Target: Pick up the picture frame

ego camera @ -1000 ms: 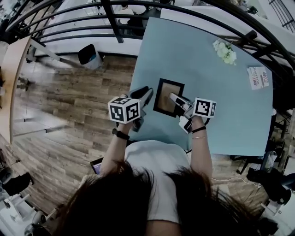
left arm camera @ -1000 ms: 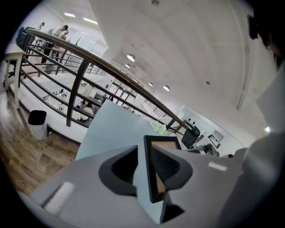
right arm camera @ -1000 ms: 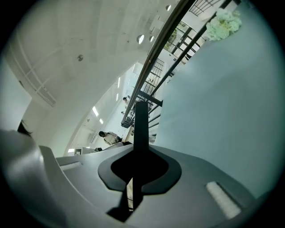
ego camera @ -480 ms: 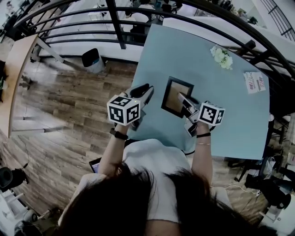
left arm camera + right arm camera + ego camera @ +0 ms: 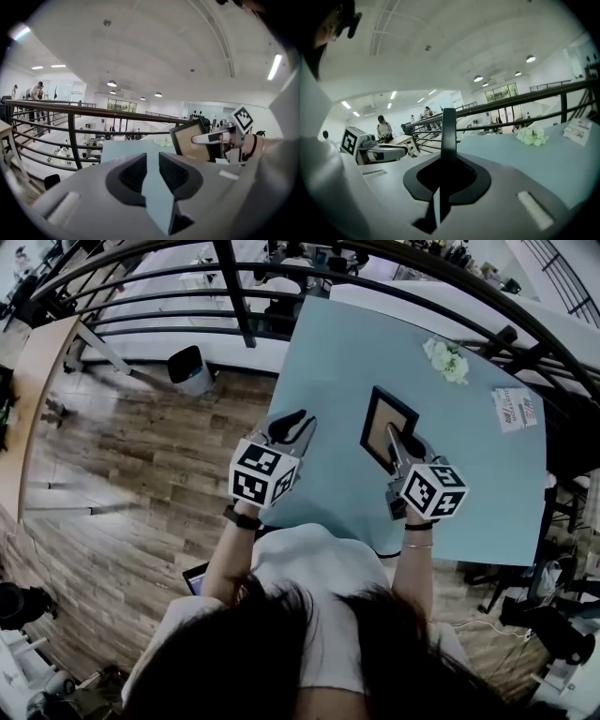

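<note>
View from above of a person standing at a pale blue table (image 5: 469,465), with a two-jaw claw in each hand.

The right gripper (image 5: 395,439) is pinched shut on the near edge of the picture frame (image 5: 380,421). This is a dark frame around a tan panel. It appears to be lifted clear of the tabletop and tipped up on edge, with its face turned toward the person's left. In the right gripper view it shows only as a thin dark bar rising straight from between the closed jaws. The grip is probably on the rim because that narrow moulding is the one part slim enough for the jaws to close on. A flat frame offers no other hold.

The left gripper (image 5: 292,426) hovers over the table's left edge, well apart from the frame. Its jaws are parted by a modest gap and hold nothing, and only the blue tabletop shows between them. It looks like a spare hand kept nearby, ready to steady the frame's free side if it swings. With one pinch on one edge, the frame could pivot.

A small bunch of white flowers (image 5: 448,357) and a printed card (image 5: 518,409) lie at the far end of the table. Both are out of the way. A dark metal railing (image 5: 234,287) curves beyond the table.
</note>
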A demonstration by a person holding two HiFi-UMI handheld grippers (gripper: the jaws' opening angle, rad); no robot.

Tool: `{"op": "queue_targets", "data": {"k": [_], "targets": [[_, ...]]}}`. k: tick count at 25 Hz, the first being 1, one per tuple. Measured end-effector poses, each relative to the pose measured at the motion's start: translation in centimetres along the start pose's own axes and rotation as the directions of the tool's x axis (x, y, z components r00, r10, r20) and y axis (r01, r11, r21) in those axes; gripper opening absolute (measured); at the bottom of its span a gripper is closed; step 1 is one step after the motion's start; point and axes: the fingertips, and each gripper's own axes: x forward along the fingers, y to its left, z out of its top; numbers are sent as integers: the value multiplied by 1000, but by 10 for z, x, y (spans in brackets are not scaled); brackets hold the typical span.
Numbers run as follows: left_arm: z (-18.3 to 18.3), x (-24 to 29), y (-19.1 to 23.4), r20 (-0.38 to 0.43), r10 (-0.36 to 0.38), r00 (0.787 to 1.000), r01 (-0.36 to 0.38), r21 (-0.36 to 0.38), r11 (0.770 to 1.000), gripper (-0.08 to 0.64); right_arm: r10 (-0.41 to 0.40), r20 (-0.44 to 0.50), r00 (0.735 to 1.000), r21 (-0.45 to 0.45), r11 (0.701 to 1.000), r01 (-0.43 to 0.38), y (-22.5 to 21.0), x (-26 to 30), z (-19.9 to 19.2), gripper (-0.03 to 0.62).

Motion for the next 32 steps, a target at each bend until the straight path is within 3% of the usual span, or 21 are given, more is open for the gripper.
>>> {"op": "queue_targets", "data": {"k": [5,12,21,32], "targets": [[17,-7,4,91,40,995,-43,39,998,124,-82,101,991,-169,981,98,1,-12,19,12],[25,-12,2,142,28,989,-34,40,999,115,-136,178,975,-326,926,189,8,-20,26,12],[25,-18,9,185,74,980,-84,46,995,58,-147,172,974,-337,920,199,9,-16,21,11],[26,-24,22,186,100,978,-110,44,993,57,-132,163,978,-342,922,181,15,-9,17,11]]}}
